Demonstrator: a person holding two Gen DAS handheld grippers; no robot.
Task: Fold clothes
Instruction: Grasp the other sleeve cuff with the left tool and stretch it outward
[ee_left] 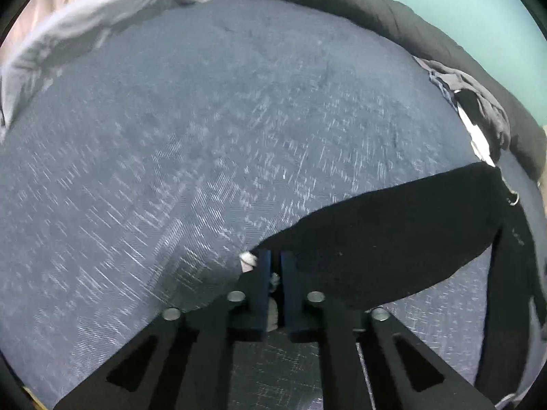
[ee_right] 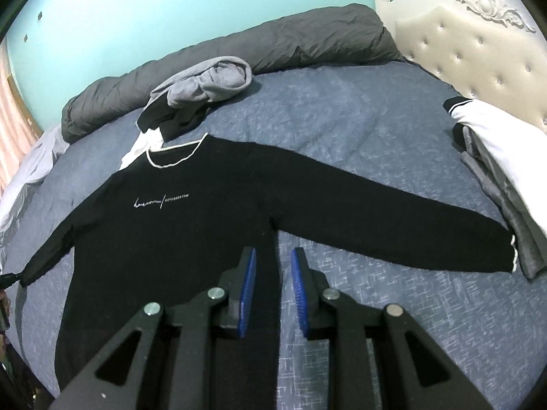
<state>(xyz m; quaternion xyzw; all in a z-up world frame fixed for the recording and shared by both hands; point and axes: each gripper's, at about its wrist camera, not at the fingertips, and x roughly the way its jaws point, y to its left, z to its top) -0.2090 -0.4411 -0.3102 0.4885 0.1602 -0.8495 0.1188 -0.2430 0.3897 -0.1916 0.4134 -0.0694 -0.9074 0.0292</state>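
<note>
My left wrist camera skims low over the blue bedspread [ee_left: 205, 136]; my right looks down from higher up; both frame the black sweatshirt [ee_right: 191, 205] and dark duvet [ee_right: 239, 51].

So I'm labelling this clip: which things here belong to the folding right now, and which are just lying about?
In the job:
- black sweatshirt, spread flat on the bed
- left claw, shut on its sleeve cuff
- right claw, open above its side

Lying about:
- grey hoodie
- white and grey garments
- dark grey duvet
</note>
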